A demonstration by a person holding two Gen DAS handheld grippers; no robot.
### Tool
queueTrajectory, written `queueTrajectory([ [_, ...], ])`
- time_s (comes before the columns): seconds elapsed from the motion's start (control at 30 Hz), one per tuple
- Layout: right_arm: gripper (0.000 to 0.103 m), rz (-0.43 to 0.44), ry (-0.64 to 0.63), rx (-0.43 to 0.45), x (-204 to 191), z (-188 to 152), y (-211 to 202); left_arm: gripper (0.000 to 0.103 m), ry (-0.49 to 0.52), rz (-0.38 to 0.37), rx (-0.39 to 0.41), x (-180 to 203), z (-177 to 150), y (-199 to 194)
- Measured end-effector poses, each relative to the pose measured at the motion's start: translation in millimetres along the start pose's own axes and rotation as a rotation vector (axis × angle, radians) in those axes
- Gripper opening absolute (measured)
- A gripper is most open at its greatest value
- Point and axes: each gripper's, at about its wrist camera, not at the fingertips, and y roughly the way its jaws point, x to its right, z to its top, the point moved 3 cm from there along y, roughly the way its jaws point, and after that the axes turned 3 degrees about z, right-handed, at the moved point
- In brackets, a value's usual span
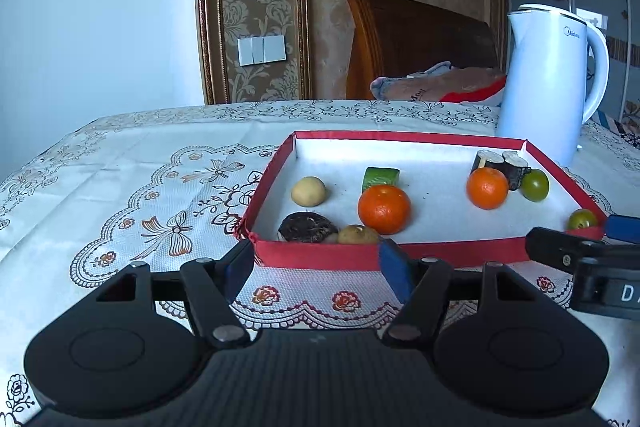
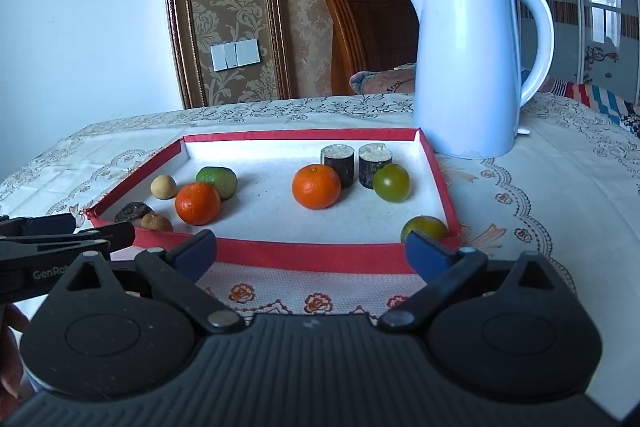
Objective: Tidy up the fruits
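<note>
A red-rimmed tray (image 1: 316, 255) (image 2: 312, 255) with a white floor holds two oranges (image 1: 384, 209) (image 1: 487, 187), a green fruit (image 1: 380, 177), two small green fruits (image 1: 534, 185) (image 1: 582, 219), two tan round fruits (image 1: 308, 191) (image 1: 358, 235), a dark brown one (image 1: 307, 227) and two dark cut cylinders (image 1: 500, 163). My left gripper (image 1: 318, 269) is open and empty in front of the tray's near left rim. My right gripper (image 2: 312, 253) is open and empty in front of the near right rim; the green fruit (image 2: 424, 227) lies just behind its right finger.
A white electric kettle (image 1: 548, 83) (image 2: 468, 67) stands behind the tray's far right corner. The table has a patterned cloth (image 1: 140, 187). A wooden headboard (image 1: 400, 39) and a pillow are beyond the table's far edge.
</note>
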Motion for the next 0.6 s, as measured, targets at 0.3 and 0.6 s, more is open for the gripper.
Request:
queueTrajectory([
  [0.3,0.103,-0.007,0.009,-0.009,1.1,-1.4,1.7,0.069,0.001,-0.002,-0.003,1.7,-1.0,-1.1],
  [0.6,0.103,-0.003,0.010,-0.016,0.6,-2.0,3.5,0.069,0.007,0.008,0.006,1.4,-1.1,-1.1],
])
